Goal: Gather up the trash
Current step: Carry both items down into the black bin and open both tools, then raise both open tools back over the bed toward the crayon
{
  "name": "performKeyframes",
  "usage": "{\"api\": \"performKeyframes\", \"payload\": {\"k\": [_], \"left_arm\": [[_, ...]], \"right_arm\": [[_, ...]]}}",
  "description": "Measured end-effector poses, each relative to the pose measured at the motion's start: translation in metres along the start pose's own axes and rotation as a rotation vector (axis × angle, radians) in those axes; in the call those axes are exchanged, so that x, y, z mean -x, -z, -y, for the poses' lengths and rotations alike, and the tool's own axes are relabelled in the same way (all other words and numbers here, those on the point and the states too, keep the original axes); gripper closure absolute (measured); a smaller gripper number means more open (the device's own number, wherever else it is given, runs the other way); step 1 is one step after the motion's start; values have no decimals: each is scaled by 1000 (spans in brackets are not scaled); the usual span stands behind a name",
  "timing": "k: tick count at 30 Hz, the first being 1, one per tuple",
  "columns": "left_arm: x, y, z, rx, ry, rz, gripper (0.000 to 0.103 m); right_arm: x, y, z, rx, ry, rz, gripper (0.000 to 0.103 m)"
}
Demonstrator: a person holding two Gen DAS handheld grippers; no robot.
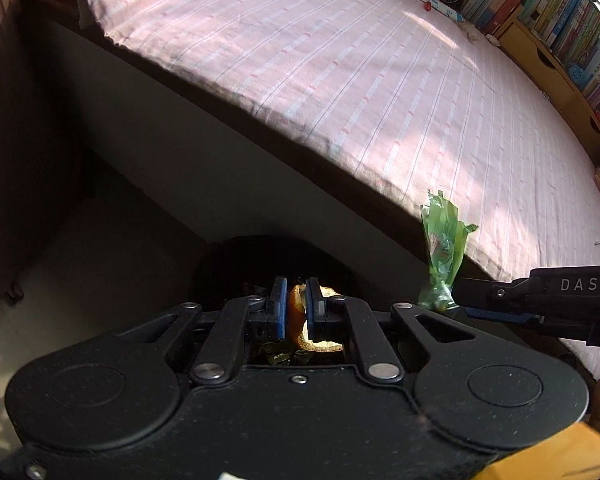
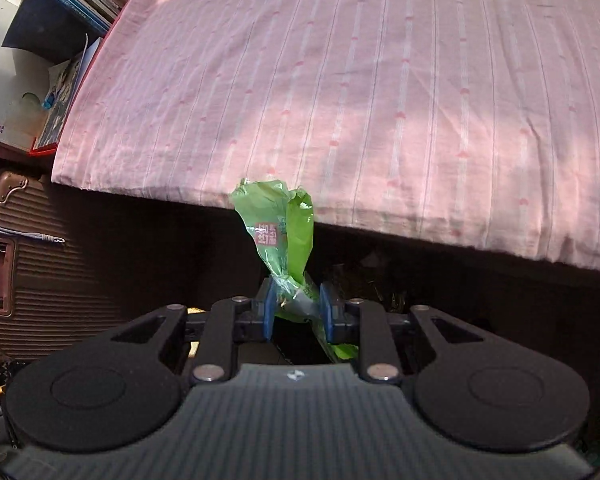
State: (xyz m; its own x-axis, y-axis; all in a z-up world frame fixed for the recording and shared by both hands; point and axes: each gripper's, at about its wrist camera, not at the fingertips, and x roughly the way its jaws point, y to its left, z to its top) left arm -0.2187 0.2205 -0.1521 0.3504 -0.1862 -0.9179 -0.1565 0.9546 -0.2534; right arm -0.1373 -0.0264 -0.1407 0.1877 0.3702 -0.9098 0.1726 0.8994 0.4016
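Note:
My left gripper (image 1: 297, 308) is shut on a curl of orange peel (image 1: 300, 320), held over a dark round bin (image 1: 276, 264) on the floor beside the bed. In the right wrist view my right gripper (image 2: 296, 308) is shut on a crumpled green plastic wrapper (image 2: 284, 232) that sticks up past the blue pads. That same green wrapper (image 1: 442, 248) and the right gripper (image 1: 466, 300) show at the right of the left wrist view, close beside the left gripper. Below the right gripper lies dark shadow with some faint trash (image 2: 380, 280).
A bed with a pink striped sheet (image 1: 380, 80) fills the far side, its edge just beyond both grippers. Books (image 1: 560, 12) line a yellow shelf along the far side of the bed. A brown ribbed suitcase (image 2: 40, 272) stands at the left on the floor.

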Motion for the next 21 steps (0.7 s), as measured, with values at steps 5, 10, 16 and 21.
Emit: {"api": "performKeyframes", "payload": {"k": [5, 10, 16, 21], "left_arm": [[-19, 4, 4, -32, -19, -30, 94], [-33, 4, 10, -40, -15, -60, 93], [-39, 2, 17, -28, -1, -64, 64], [-37, -1, 26, -42, -6, -58, 56]], "right_arm": [[-19, 7, 9, -45, 14, -46, 74], [-27, 14, 10, -36, 25, -62, 74], [-28, 15, 5, 16, 44, -57, 72], [-19, 9, 4, 56, 49, -31, 62]]}}
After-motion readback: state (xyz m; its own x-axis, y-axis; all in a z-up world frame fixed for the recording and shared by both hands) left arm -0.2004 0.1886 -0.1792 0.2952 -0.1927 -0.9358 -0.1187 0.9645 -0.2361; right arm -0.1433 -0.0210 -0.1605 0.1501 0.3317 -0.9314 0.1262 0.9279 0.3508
